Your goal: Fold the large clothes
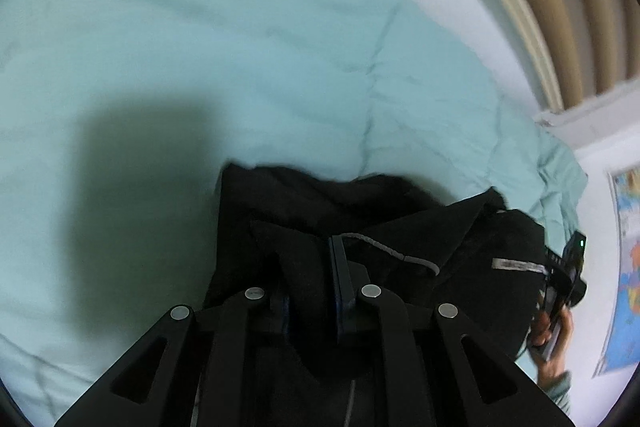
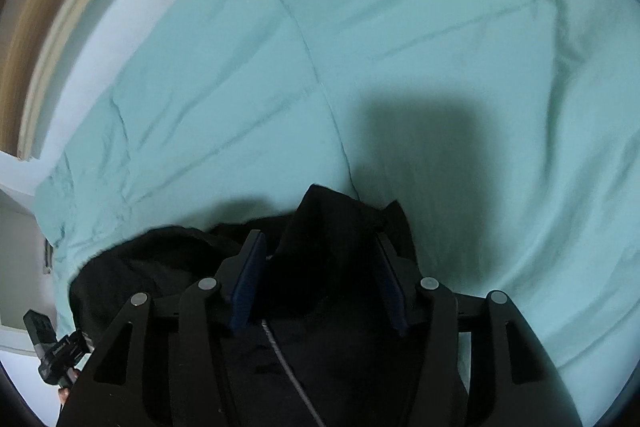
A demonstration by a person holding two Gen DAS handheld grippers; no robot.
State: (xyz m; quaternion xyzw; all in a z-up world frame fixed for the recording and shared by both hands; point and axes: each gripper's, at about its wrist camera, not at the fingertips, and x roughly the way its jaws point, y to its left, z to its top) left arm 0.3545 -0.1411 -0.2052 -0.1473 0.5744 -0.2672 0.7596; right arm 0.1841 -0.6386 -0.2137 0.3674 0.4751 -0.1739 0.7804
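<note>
Your left gripper jaws clamp the black garment; your right gripper jaws stand apart around its bunched fabric above the bed.

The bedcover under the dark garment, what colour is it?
Plain pale teal bedcover, with no pattern; the right wrist view shows it best.

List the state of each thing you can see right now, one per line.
Black garment: bunched, lifted above the bed, held at two places.
Left gripper: jaws shut on the garment.
Right gripper: jaws wide, fabric between them; grip unclear.
Teal bedcover: spread flat, lightly creased.
</note>
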